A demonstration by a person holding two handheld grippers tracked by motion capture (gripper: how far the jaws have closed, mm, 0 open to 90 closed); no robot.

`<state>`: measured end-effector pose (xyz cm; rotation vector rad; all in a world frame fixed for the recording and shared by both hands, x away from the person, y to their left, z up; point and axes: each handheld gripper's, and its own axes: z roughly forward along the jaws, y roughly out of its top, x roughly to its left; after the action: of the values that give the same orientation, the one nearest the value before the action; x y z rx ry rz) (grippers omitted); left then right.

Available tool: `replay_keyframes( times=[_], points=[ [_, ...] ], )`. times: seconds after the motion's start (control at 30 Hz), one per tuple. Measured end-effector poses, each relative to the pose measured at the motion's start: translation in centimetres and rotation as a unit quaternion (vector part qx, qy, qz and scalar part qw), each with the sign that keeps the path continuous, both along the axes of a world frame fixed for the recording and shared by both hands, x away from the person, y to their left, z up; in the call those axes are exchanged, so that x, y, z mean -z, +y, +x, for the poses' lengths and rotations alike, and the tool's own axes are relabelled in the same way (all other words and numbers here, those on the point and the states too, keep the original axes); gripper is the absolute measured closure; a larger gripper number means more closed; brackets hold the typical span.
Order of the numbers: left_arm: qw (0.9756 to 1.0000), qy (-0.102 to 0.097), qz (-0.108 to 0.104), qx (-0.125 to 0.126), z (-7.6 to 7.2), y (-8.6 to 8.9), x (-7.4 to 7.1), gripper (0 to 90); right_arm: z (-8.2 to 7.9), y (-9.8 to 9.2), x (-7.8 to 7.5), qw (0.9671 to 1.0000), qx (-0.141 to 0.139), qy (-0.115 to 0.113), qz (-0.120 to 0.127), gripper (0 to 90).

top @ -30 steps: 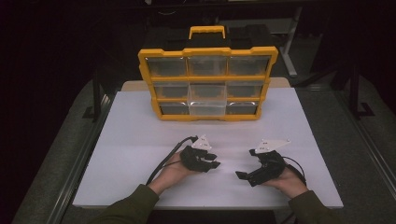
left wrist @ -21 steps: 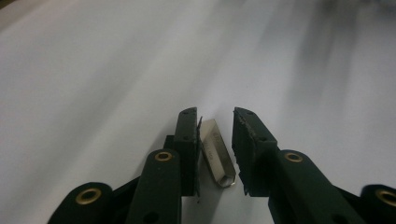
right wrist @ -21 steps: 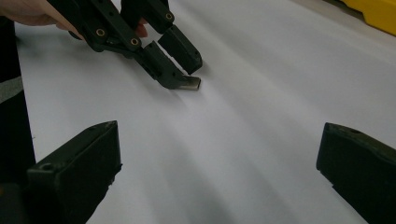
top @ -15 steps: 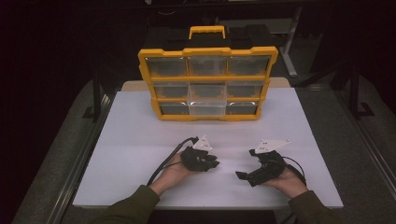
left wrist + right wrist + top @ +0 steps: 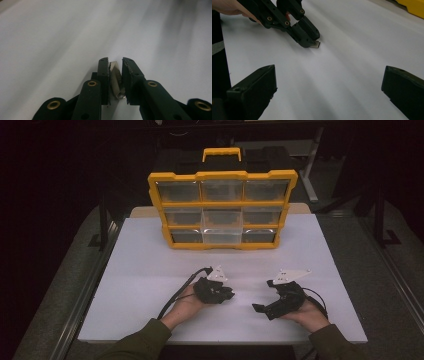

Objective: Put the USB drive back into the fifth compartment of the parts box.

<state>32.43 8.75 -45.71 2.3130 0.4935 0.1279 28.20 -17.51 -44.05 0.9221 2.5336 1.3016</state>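
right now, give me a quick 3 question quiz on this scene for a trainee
1. True or false: the left tongs are shut on a small metal piece.
2. How do the right tongs stand? A) wide open, nothing between the jaws B) shut on the metal piece C) gripping the organiser's handle
3. What stands at the far side of the white table?

Key:
1. True
2. A
3. A yellow organiser with clear compartments, standing upright with its handle on top.

Yellow organiser case [image 5: 222, 210] stands upright at the white table's [image 5: 150, 265] far edge — clear drawers facing forward.
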Motion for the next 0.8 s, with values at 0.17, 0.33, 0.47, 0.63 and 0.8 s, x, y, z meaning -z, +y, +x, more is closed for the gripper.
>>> replay_keyframes(
  times=[0.17, 0.33, 0.47, 0.63, 0.8],
  points=[
    [1.0, -0.001, -0.001, -0.001, 0.01, 0.02, 0.04, 78.2, 0.0, 0.0, 0.02, 1.0, 0.0, 0.0, 0.0, 0.0],
    [1.0, 0.001, -0.002, -0.002, 0.04, 0.04, 0.07, 78.5, 0.01, 0.01, 0.04, 1.0, -0.001, 0.001, 0.0, 0.0],
    [1.0, 0.0, -0.002, -0.002, 0.04, 0.04, 0.08, 78.9, 0.01, 0.03, 0.05, 1.0, 0.0, 0.002, 0.001, 0.0],
    [1.0, -0.006, 0.001, 0.0, -0.07, -0.02, 0.07, 79.3, 0.02, 0.03, 0.06, 1.0, 0.0, 0.002, 0.0, 0.0],
    [1.0, -0.006, 0.003, 0.0, -0.07, -0.06, 0.0, 79.4, 0.01, 0.0, 0.04, 1.0, 0.0, 0.002, 0.001, 0.0]
  ],
)
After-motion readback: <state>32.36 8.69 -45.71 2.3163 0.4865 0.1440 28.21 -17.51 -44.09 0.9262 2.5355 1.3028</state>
